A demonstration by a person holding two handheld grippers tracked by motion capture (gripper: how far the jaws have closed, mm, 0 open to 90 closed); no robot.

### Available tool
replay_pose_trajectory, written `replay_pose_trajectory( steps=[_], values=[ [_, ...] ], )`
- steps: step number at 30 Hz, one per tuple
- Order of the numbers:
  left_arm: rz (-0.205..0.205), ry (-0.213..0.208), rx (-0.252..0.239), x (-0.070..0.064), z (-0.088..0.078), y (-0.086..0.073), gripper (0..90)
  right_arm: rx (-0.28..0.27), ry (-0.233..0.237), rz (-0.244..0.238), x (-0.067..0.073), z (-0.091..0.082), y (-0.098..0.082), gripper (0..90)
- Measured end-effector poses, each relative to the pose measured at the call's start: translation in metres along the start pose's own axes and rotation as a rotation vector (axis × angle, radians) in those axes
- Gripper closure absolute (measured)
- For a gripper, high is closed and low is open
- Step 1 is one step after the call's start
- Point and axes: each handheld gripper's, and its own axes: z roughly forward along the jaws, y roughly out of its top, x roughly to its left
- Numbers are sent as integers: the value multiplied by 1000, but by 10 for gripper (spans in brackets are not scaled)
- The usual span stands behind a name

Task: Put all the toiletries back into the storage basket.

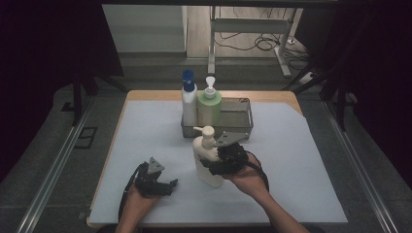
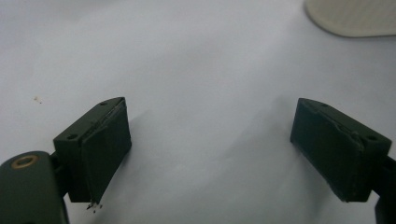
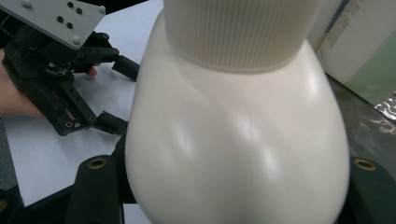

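The right tongs (image 1: pixel 214 167) clasp the cream plastic pump bottle (image 1: pixel 206 160), upright on the white-covered desk (image 1: pixel 291 160) before the metal basket (image 1: pixel 243 114). The left tongs (image 1: pixel 167 185) rest wide open, empty.

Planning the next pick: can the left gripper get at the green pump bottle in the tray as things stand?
Probably not directly: the cream pump bottle, held by the right gripper, stands between the open left gripper and the green pump bottle in the metal tray.
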Motion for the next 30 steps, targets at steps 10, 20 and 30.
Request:
replay_pose_trajectory(
  steps=[10,20,30],
  values=[
    [-1,0,0,0,0,0,119,13,-23,-11,-6,-13,1,361],
    [0,-1,1,0,0,0,118,3,-24,5,-14,-25,5,362],
    [0,-1,2,0,0,0,118,-3,-41,16,-25,-42,12,363]
  ],
)
